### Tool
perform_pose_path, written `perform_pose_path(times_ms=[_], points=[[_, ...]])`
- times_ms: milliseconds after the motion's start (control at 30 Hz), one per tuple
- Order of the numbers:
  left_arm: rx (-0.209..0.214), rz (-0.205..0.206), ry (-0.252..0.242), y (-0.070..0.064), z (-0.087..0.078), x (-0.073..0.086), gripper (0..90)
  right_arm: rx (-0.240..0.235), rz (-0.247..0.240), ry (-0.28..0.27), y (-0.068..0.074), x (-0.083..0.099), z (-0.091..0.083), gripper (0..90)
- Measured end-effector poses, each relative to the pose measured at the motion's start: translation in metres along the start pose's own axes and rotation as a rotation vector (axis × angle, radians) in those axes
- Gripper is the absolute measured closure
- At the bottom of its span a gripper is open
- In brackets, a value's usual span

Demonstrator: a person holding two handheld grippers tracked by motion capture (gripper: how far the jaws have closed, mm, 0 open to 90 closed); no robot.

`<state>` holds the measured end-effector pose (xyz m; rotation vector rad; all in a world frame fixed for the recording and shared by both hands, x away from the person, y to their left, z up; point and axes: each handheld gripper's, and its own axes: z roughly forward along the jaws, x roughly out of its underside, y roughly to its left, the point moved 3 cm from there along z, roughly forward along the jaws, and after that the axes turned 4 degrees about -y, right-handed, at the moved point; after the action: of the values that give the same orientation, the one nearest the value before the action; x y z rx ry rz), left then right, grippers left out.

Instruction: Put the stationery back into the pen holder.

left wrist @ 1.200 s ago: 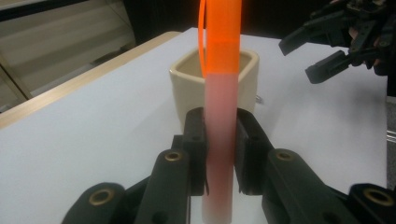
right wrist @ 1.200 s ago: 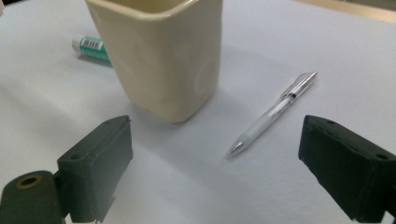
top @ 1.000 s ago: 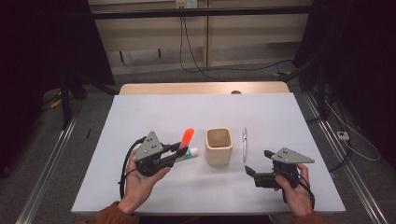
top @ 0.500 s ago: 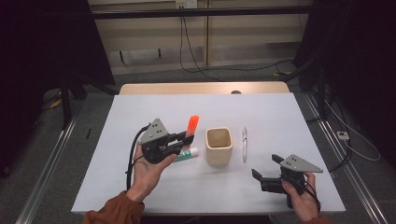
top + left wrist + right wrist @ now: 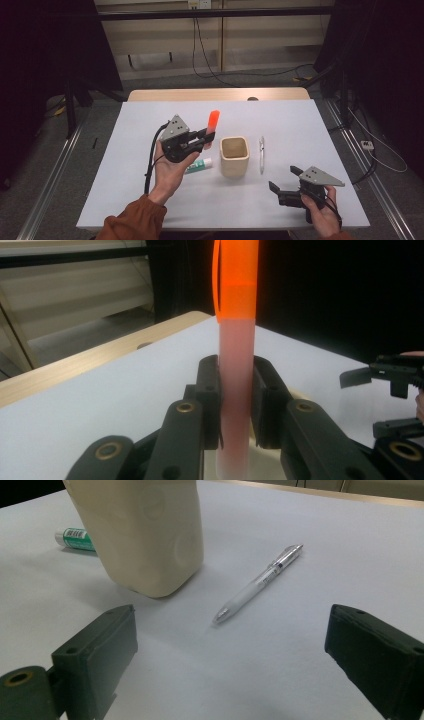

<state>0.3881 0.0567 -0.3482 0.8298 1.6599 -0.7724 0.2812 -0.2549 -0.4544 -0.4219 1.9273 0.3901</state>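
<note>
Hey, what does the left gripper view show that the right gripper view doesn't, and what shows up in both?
In the left gripper view: the left gripper, jaws shut on an upright orange-capped marker, with the right gripper farther off, open. In the right gripper view: a clear pen lying on the table, the end of a green-and-white tube behind the cup, and the beige cup standing upright beside the pen. Shared: the white table and the right gripper.
</note>
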Motion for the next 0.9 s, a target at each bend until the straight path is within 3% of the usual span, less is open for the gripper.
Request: perform_pose_path(times_ms=[500, 900], points=[[0.049, 0.026, -0.035, -0.013, 0.039, -0.006, 77.2, -0.004, 0.013, 0.007, -0.002, 0.001, 0.0, 6.0], [0.06, 0.016, -0.022, -0.02, 0.059, 0.009, 77.2, -0.012, 0.017, 0.014, -0.002, 0.002, 0.0, 5.5]])
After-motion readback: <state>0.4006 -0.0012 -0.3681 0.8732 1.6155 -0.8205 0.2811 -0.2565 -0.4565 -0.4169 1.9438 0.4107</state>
